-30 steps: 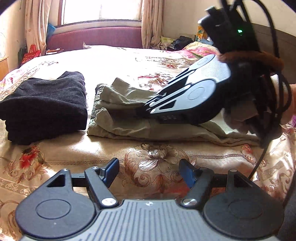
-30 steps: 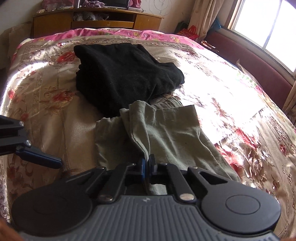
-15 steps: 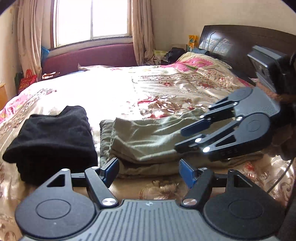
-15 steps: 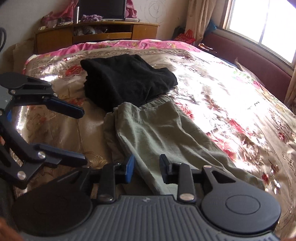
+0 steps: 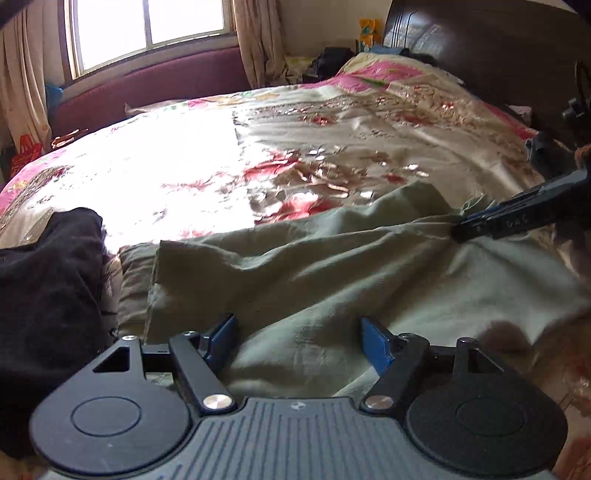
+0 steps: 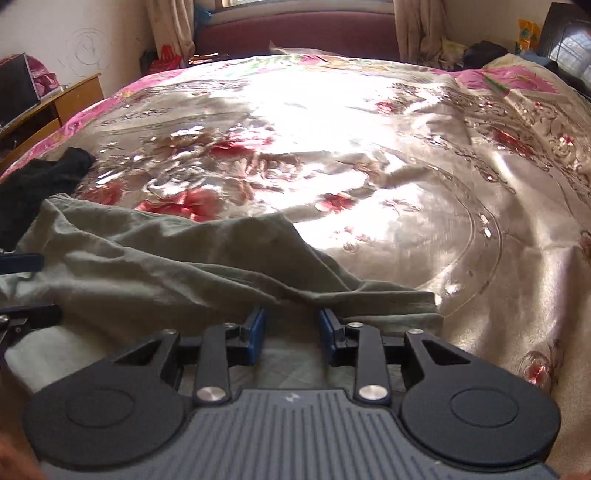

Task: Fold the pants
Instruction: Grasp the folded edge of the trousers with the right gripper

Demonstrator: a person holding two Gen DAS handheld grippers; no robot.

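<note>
Both claws, left claw & right claw, unclenched over green pants lying left-right.

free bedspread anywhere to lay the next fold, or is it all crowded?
Bare bedspread beyond the green pants, out to the maroon bench and pillows. Crowded on the left: black garment lies against the pants there.

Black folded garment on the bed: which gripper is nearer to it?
Left. The left gripper sits right beside the black garment, over the olive pants; the right gripper is farther along the pants.
</note>
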